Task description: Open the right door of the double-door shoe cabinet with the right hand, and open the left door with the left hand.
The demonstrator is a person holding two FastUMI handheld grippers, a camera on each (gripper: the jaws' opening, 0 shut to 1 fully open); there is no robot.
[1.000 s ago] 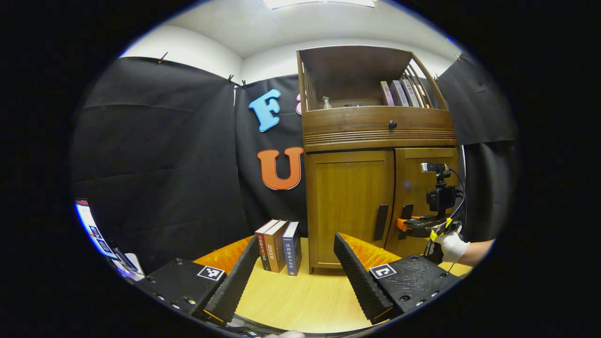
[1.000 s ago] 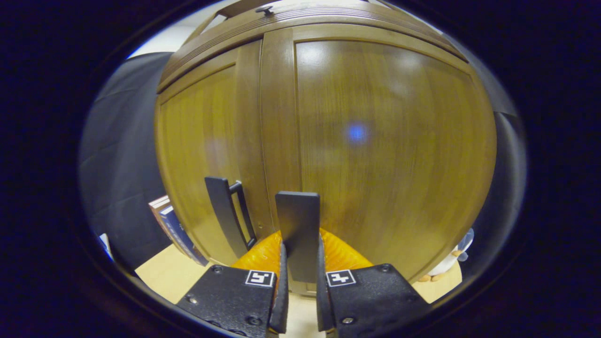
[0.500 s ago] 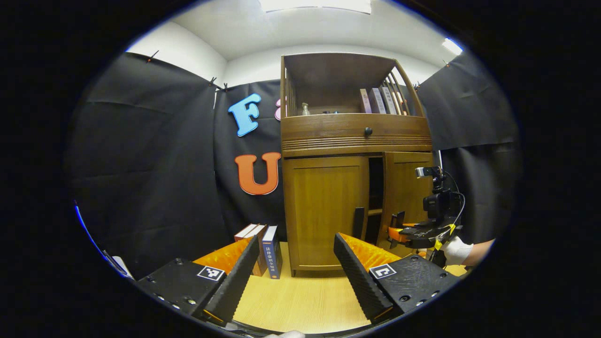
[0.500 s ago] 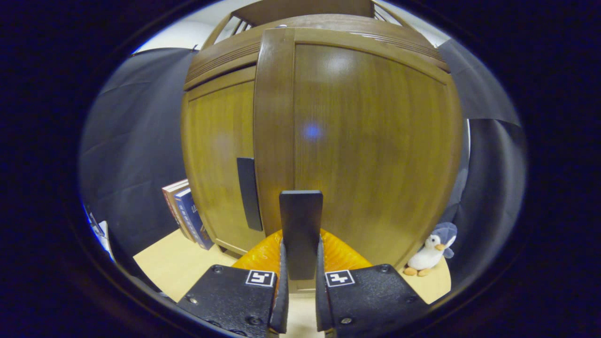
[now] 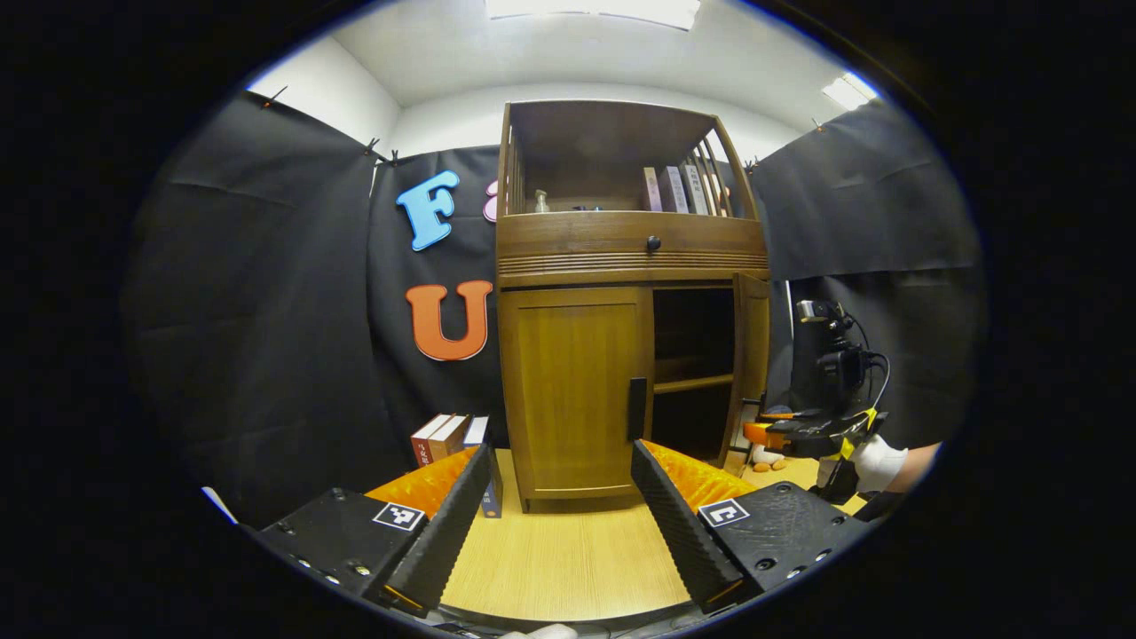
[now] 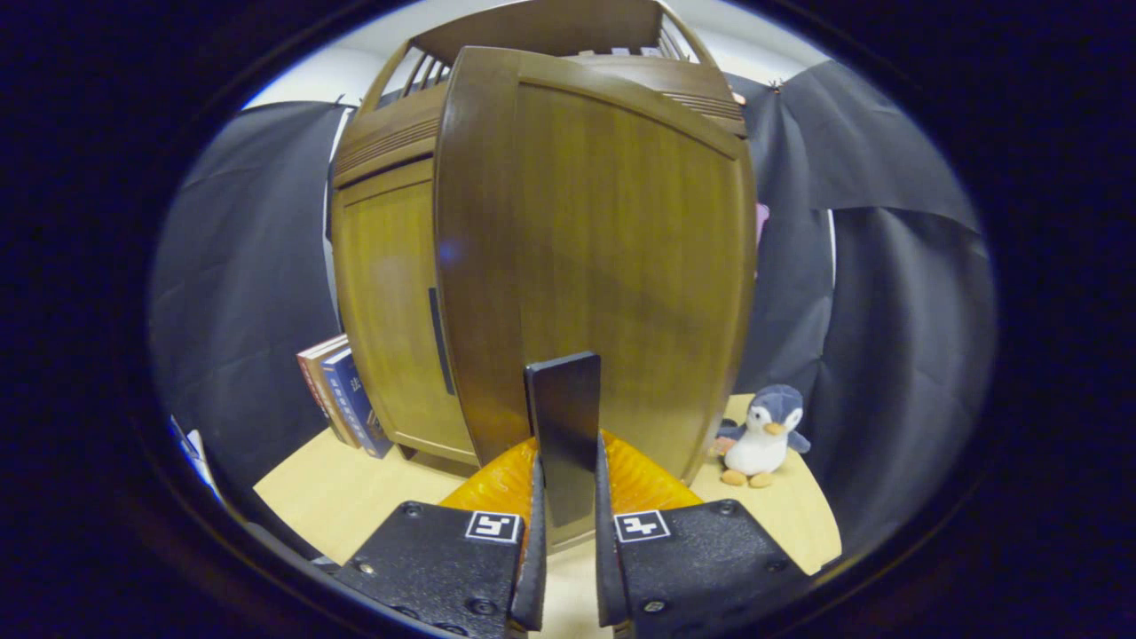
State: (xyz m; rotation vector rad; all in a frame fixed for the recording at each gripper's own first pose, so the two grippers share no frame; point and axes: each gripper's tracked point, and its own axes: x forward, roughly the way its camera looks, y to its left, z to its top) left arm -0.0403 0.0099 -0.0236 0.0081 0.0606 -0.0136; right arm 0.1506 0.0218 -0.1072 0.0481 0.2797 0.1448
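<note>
The shoe cabinet (image 5: 626, 266) stands on the light wooden surface (image 5: 568, 559) against the black booth wall, with an open shelf of books on top and a drawer with a dark knob below it. Its right door (image 6: 595, 257) is swung well out from the cabinet front, so that in the left gripper view it shows nearly edge-on (image 5: 754, 355) beside a dark, open compartment with an inner shelf. The right tongs (image 6: 565, 568) are drawn narrow, both fingers pressed on the dark upright handle (image 6: 562, 435) of that right door; in the left gripper view the same tongs (image 5: 763, 435) sit at the door's outer edge, held by a white-gloved hand (image 5: 874, 461). The left door (image 5: 575, 382) is flush and closed, its dark handle (image 5: 636, 408) at its inner edge. The left tongs (image 5: 559, 524) stand wide apart, well in front of the cabinet above the surface, holding nothing. A few books (image 5: 444, 435) stand upright just left of the cabinet, and a plush penguin (image 6: 761, 435) sits on the surface to the right of the open door.
</note>
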